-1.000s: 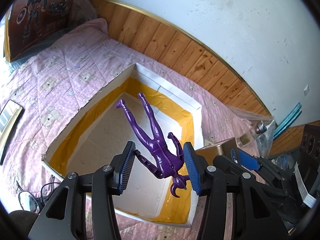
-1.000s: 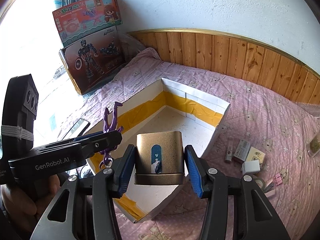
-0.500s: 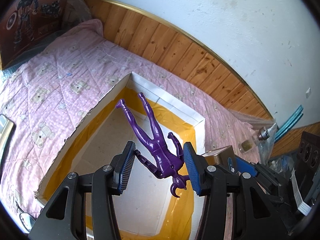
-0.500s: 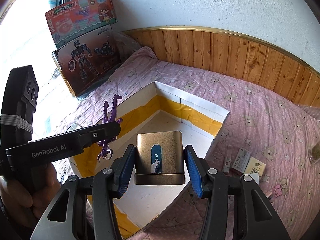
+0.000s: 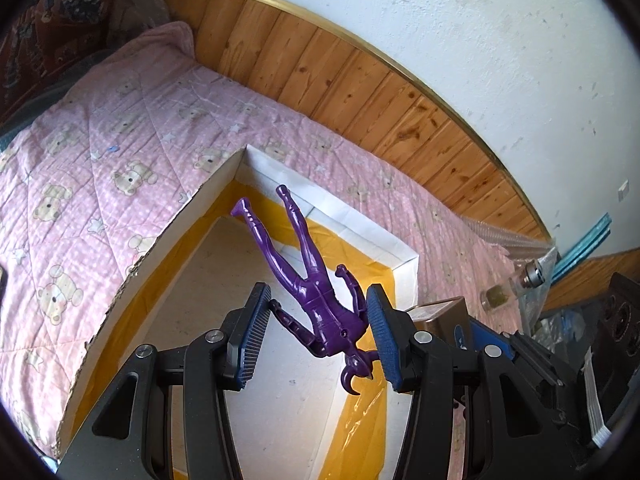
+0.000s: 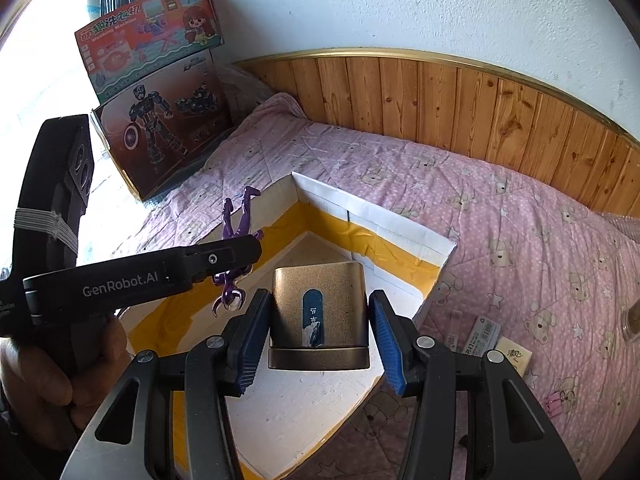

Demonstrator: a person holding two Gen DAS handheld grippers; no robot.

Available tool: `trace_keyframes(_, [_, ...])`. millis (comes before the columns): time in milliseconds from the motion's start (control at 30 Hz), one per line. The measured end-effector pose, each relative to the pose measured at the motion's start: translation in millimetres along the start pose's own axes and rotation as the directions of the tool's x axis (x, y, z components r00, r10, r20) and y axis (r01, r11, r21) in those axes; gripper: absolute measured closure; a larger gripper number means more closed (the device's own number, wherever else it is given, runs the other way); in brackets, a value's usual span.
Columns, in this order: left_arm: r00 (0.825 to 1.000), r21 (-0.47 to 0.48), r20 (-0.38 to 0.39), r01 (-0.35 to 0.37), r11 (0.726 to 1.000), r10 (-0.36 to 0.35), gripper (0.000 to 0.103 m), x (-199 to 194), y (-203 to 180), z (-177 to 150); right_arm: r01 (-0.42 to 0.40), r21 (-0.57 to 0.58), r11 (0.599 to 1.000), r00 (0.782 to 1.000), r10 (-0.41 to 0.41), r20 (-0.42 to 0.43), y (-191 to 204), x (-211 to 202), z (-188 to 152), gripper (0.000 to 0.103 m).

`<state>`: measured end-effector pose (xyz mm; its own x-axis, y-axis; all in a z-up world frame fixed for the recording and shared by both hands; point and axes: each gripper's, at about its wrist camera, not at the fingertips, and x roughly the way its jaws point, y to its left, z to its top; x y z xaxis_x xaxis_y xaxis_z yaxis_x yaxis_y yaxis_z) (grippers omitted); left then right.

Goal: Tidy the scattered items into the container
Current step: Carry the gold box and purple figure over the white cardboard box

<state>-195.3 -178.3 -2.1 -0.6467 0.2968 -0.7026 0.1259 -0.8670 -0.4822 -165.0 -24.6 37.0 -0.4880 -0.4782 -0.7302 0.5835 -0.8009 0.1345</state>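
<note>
Two grippers are up over the box, and each is carrying something. The left gripper [image 5: 316, 336] has its blue pads pressed onto a purple toy figure [image 5: 316, 300], pinching it at the arms and shoulders; the figure hangs head down, horned head below the pads, both legs pointing up and away toward the far corner of the box. From the right wrist view the same figure [image 6: 234, 248] shows just past the left gripper's [image 6: 240, 258] black finger, dangling above the near left side of the box.

The right gripper [image 6: 318, 334] is clamped on a bronze tin [image 6: 318, 312], pads flat against its two sides, blue label facing the camera. The tin hangs over the white floor of the box, near the front edge.

The box [image 6: 380, 228] itself sits on a pink bear-print quilt [image 6: 520, 220], white walls with yellow tape around the inside [image 5: 360, 232]; what shows of its floor is bare. On the quilt to the right of the box lie a few small packets [image 6: 486, 330] and a pink clip [image 6: 556, 402], well apart from both grippers. Two toy cartons [image 6: 160, 92] stand stacked against the wall at the far left, wood panelling [image 6: 480, 108] running behind the bed.
</note>
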Motion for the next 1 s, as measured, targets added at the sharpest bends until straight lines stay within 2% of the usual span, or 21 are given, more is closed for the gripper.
trace_keyframes(233, [0.999, -0.011, -0.032, -0.012, 1.000, 0.012, 0.052, 21, 4, 15, 0.011, -0.018, 1.000, 1.000, -0.011, -0.019, -10, 19, 12, 0.052])
trace_keyframes(600, [0.992, -0.019, -0.119, -0.045, 0.999, 0.042, 0.052, 57, 20, 14, 0.016, -0.058, 0.998, 0.996, -0.021, -0.086, -18, 56, 21, 0.052])
trace_keyframes(733, [0.986, -0.033, -0.158, -0.058, 0.998, 0.052, 0.052, 69, 25, 12, 0.012, -0.074, 0.997, 0.992, -0.020, -0.121, -20, 69, 22, 0.052])
trace_keyframes(1000, [0.970, -0.014, -0.212, -0.125, 0.992, 0.120, 0.052, 87, 30, 8, 0.032, -0.156, 0.987, 0.982, -0.060, -0.179, -19, 91, 26, 0.052])
